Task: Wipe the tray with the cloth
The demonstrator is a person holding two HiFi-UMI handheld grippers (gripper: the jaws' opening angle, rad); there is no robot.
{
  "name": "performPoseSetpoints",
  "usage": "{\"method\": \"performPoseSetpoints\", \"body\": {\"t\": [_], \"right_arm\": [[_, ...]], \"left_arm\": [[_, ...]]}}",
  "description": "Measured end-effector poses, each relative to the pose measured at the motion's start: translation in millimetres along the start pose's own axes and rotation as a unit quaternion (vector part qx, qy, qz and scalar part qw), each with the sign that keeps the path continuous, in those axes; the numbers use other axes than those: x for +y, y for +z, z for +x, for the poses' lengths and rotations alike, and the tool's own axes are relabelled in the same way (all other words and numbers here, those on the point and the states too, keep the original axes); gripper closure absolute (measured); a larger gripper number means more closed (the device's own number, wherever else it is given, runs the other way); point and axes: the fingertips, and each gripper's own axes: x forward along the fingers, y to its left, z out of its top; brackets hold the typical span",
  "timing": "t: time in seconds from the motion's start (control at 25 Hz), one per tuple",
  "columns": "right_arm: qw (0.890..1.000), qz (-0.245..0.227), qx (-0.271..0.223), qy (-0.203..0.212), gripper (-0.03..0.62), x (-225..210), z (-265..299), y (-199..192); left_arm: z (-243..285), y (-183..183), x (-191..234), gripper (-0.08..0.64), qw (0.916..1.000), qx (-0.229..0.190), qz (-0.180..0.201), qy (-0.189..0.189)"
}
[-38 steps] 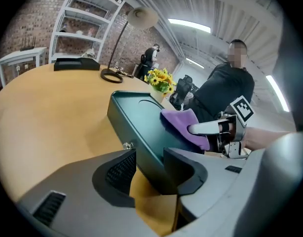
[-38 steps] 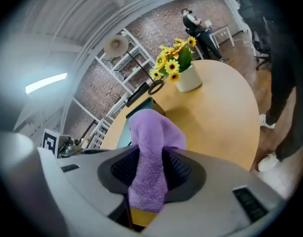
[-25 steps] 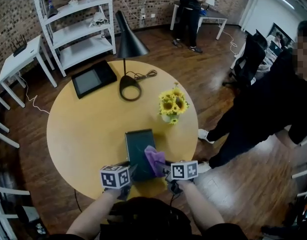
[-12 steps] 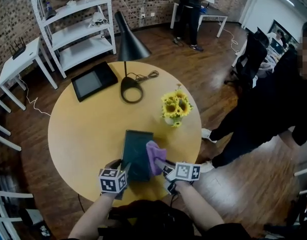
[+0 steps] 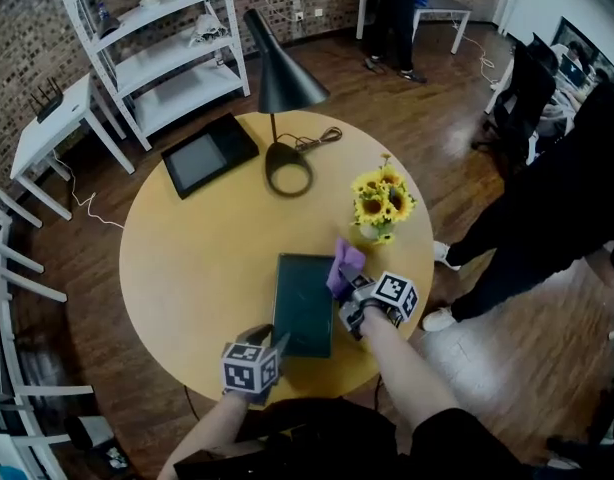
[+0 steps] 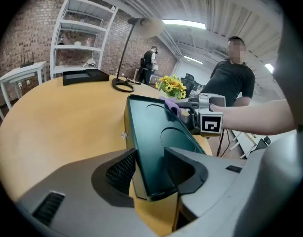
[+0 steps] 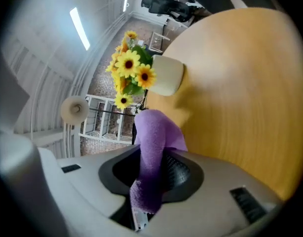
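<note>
Two bare forearms reached in over the near edge of the round wooden table (image 5: 187,268). Dark green tray (image 5: 305,303) lay on the near half of the tabletop, long side running away from the person. Left gripper (image 5: 275,346) pointed forward and down along the tray, jaws clamped on the tray's near short edge, one jaw on each face of it. Right gripper (image 5: 352,293) sat at the tray's right side near the far corner, forearm angled up from the lower right, wrist rolled so its view showed the tabletop standing on edge. Its jaws had just been closing, and gripped the purple cloth (image 5: 345,265) between them. Cloth stood out past the fingertips, at the tray's far right rim, near the sunflower vase (image 5: 382,203).
</note>
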Motion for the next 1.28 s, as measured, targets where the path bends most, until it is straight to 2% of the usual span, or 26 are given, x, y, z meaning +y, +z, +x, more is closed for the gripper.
{"method": "performPoseSetpoints", "body": {"t": [0.28, 0.52, 0.96, 1.16, 1.2, 1.28], "right_arm": [[0.997, 0.081, 0.019, -0.001, 0.482, -33.2, -22.0, -43.3], [0.994, 0.104, 0.025, 0.013, 0.482, -39.9, -57.9, -84.3], [0.985, 0.172, -0.023, 0.024, 0.482, -46.3, -112.1, -142.2], [0.982, 0.178, -0.051, 0.021, 0.482, -45.4, -123.0, -152.6], [0.982, 0.181, -0.057, 0.023, 0.482, -45.0, -125.4, -154.6], [0.978, 0.192, -0.074, 0.029, 0.482, -43.5, -130.5, -157.9]], "left_arm": [[0.8, -0.7, 5.0, 0.38, 0.9997, -0.005, -0.009, -0.021], [-0.9, 0.3, 6.2, 0.381, 0.9993, -0.013, -0.018, -0.03], [2.9, -0.6, 7.9, 0.381, 0.9973, -0.006, -0.027, -0.068], [2.6, 0.1, 10.2, 0.39, 0.9943, 0.011, -0.035, -0.1], [2.2, 5.1, 12.8, 0.388, 0.994, 0.01, -0.029, -0.105], [4.7, 33.6, 23.6, 0.388, 0.9943, -0.022, -0.008, -0.104]]}}
